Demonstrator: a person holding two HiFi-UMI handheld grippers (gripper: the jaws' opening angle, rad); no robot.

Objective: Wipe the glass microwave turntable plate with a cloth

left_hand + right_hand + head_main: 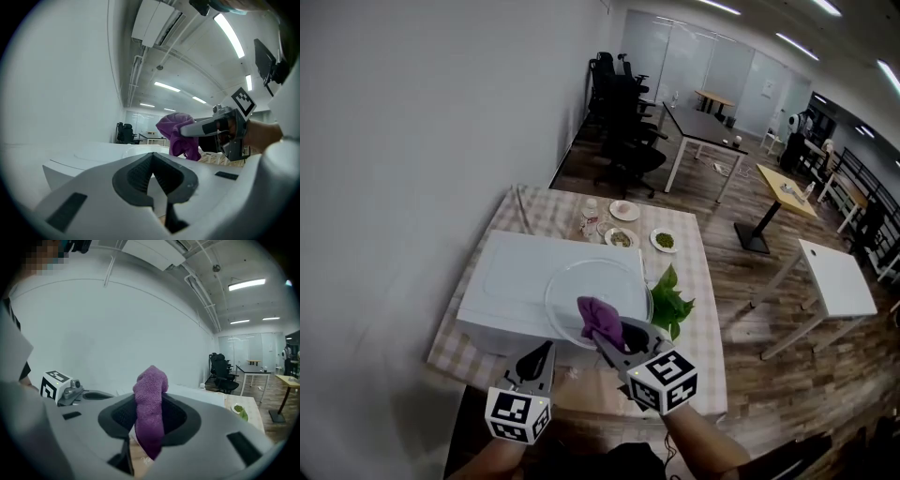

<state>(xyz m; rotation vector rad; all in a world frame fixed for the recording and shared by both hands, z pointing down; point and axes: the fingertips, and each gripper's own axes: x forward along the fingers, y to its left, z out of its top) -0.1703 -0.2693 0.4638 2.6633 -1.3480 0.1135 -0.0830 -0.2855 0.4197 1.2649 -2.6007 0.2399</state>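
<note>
Head view, item one: glass turntable plate [577, 289], lying flat on top of the white microwave [511, 272] on the bench [705, 319]. Likely rigid, slick and breakable, so press lightly; if you steady it, take the rim. Item two: purple cloth [600, 317], soft, light and bunched, over the plate's near part; contact unclear. Your right gripper [609, 336] has its fingers clamped on the cloth. Your left gripper [540, 359] is just off the plate's near-left edge, fingers together, empty.
</note>
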